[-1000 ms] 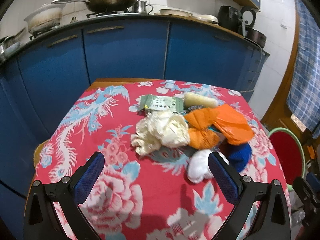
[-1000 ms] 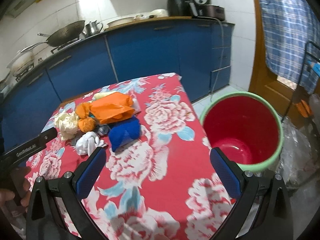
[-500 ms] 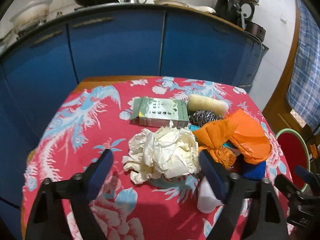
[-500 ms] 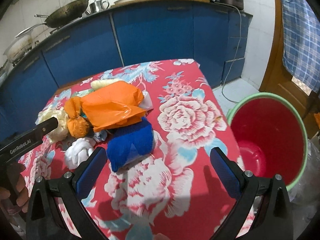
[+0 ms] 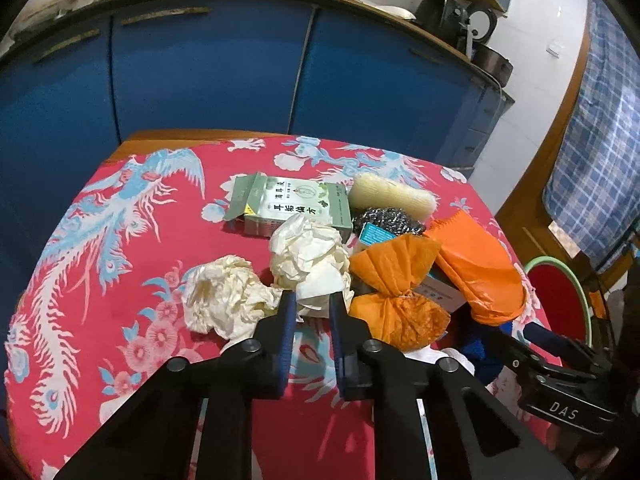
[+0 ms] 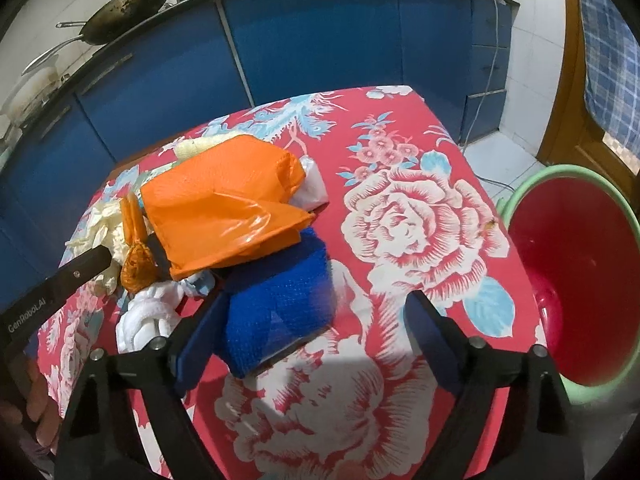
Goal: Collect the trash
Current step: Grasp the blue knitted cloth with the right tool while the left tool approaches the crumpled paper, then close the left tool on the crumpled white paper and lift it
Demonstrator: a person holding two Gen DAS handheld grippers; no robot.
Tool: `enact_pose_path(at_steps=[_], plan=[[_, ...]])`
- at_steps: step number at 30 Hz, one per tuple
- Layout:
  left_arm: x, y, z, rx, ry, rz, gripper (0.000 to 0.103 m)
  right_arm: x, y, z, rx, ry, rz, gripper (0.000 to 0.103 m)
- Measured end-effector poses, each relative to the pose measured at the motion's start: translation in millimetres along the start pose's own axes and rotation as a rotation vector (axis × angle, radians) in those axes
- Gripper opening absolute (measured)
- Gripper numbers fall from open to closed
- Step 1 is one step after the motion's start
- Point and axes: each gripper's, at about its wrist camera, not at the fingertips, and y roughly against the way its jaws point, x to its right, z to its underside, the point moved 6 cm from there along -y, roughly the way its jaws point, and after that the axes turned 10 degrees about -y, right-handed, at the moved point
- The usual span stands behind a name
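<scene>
Trash is heaped on the red flowered tablecloth (image 5: 132, 240). My left gripper (image 5: 313, 304) is shut on the lower edge of a cream crumpled paper (image 5: 312, 256); a second paper wad (image 5: 224, 296) lies just left of it. My right gripper (image 6: 316, 300) stands wide, its jaws closing around a blue mesh bundle (image 6: 280, 300). The bundle touches the left finger (image 6: 200, 332) and is apart from the right one. An orange plastic bag (image 6: 224, 216) overlaps the bundle's far side. A red bucket with a green rim (image 6: 560, 172) stands beside the table at the right.
A knotted orange bag (image 5: 396, 280), a green box (image 5: 296, 204), a steel scourer (image 5: 388, 220) and a pale sponge (image 5: 392, 196) lie behind the papers. A white cloth (image 6: 144, 316) sits left of the blue bundle. Blue cabinets (image 5: 200, 72) line the far side.
My left gripper moved in and shut on the crumpled paper. My right gripper came forward and down, so the blue bundle now lies between its fingers, which have narrowed a little.
</scene>
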Motion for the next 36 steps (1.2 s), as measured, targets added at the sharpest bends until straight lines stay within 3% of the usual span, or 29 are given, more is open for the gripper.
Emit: enact_pose_path(at_steps=[7,11,15,18,21,23,24,32,36], plan=[[4,13,-2,0.036,-0.004,0.023,0.009,-2,-5,3,-0.023,-0.003,-0.021,0.065],[8,25,-3,0.058,-0.007,0.034,0.008,-3,-3,6,-0.042,-0.015,-0.047,0.054],[7,32,-2,0.055,-0.009,0.029,0.008,0,0,9,-0.054,-0.030,-0.062,0.035],[2,34,1,0.045,0.002,0.013,0.010,2,3,10,-0.049,-0.039,-0.063,0.028],[-6,34,3,0.032,0.021,-0.007,0.023,6,8,11,-0.038,-0.046,-0.061,0.024],[-14,32,5,0.021,0.030,-0.045,0.054,7,11,11,-0.034,-0.050,-0.059,0.023],[-17,32,5,0.018,0.031,-0.063,0.057,8,11,12,-0.033,-0.052,-0.058,0.023],[-39,11,10,-0.040,0.046,-0.133,0.061,13,14,13,-0.027,-0.068,-0.060,0.022],[-47,-5,9,-0.055,0.056,-0.119,0.061,13,14,13,-0.026,-0.071,-0.062,0.022]])
